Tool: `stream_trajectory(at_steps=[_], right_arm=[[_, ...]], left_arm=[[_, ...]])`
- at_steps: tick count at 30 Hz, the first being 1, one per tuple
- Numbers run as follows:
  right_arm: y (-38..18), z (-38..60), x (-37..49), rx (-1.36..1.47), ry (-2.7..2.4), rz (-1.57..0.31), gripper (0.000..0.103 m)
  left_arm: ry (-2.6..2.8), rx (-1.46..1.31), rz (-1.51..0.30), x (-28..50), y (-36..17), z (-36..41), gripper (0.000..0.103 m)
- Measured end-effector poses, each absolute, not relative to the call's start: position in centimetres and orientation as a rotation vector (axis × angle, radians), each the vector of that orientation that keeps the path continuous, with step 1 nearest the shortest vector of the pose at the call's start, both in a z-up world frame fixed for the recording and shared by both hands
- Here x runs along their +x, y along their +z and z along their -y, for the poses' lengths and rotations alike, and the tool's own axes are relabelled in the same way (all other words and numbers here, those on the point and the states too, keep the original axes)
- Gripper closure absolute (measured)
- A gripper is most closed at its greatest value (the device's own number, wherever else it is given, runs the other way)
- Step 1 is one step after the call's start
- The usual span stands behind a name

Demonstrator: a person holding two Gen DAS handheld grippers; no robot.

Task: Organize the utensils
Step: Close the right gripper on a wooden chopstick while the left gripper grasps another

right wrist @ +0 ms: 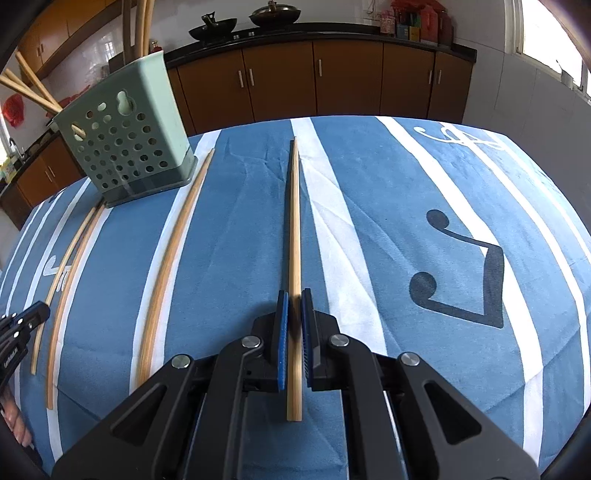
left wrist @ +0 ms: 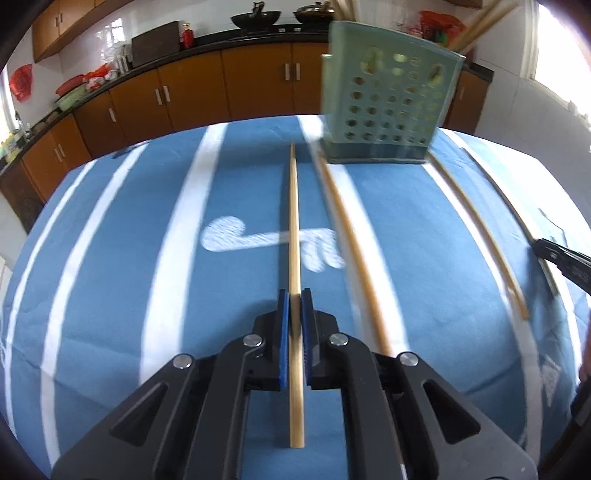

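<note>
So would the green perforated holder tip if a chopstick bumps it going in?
Possibly: the holder stands tall on a narrow base and looks like light plastic. The chopsticks leaning out its top may add sideways pull. It would probably slide little on cloth.

No writing can be read. The blue cloth on the table bears only signs: dark music notes at right, a white one mid-frame.

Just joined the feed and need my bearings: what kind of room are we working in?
Most likely a home kitchen. Two woks sit on a dark counter above brown cabinet doors, and a green chopstick holder stands on the blue striped tablecloth.
</note>
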State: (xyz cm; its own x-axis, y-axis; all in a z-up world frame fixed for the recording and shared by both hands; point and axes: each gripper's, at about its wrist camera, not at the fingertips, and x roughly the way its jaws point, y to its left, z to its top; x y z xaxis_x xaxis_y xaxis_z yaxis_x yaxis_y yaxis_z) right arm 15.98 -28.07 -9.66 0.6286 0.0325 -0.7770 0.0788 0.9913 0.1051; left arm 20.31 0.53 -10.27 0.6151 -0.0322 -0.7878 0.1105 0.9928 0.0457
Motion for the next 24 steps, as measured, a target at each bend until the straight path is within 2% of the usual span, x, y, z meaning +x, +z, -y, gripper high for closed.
stream_trajectory(at_steps=[8,24], right_arm=[[-9.7,26.9,15.8,0.083,-0.005,-0.870,0.095],[-9.7,26.9,15.8,0.084,-0.005,-0.868,0.095]], left_arm=[[0.015,0.057,-0.905,22.6,-10.2,-4.7,0.092],[-0.012,-0.015,-0.895,22.3,-10.3,-5.4,0.090]])
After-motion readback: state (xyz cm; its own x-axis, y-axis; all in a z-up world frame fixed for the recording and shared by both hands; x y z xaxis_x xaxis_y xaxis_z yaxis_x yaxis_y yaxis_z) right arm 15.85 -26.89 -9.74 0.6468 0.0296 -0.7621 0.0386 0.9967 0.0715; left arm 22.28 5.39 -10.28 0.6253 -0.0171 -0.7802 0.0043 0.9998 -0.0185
